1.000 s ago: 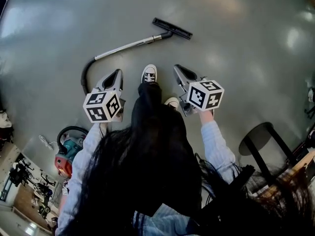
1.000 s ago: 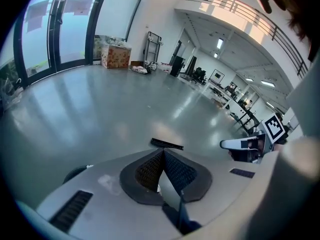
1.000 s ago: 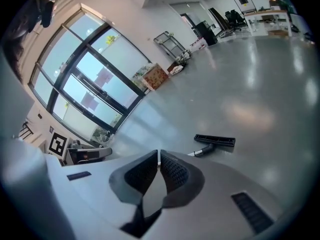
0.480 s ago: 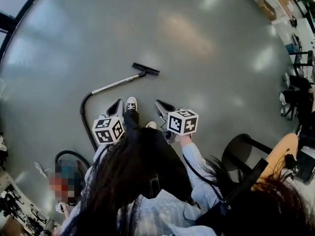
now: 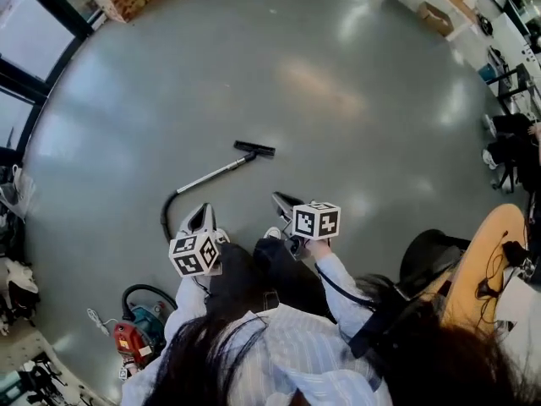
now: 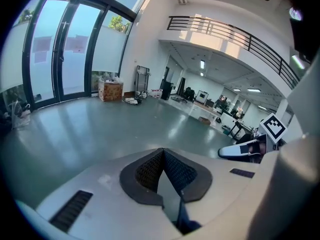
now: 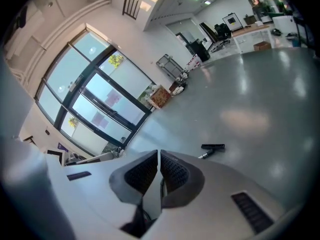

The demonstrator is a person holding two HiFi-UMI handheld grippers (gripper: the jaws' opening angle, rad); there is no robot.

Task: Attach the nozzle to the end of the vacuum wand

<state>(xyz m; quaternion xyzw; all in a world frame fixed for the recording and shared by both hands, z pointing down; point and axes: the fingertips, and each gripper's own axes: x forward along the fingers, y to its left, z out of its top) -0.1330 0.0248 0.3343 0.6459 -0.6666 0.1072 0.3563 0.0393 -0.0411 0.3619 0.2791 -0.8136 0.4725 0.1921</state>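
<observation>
I hold both tools out in front of me, above the grey floor (image 5: 355,83), each tilted downward. My left gripper (image 5: 203,209) has its fingers pressed together: in the left gripper view the two dark ribbed pads (image 6: 150,169) meet at the tip, and nothing sits between them. My right gripper (image 5: 280,198) is the same, its fingers closed with only a hairline seam showing between the pads (image 7: 172,171), and it holds nothing.

The nozzle (image 5: 254,149) lies flat on the floor ahead of me, well apart from both grippers. It is a black bar set crosswise at the far end of the silver wand (image 5: 215,173), touching it. The wand runs back toward my left side, where a dark hose (image 5: 166,216) curves off it, passing near my left gripper. The right gripper view also looks onto the nozzle, beyond the closed fingers and to their right.

A red and teal vacuum cleaner (image 5: 135,338) sits on the floor behind my left arm. One shoe (image 5: 272,233) peeks out between the grippers. A dark round stool (image 5: 427,250) stands to my right. Across the room, a cardboard box (image 6: 111,90) rests beside the tall windows (image 6: 65,49).
</observation>
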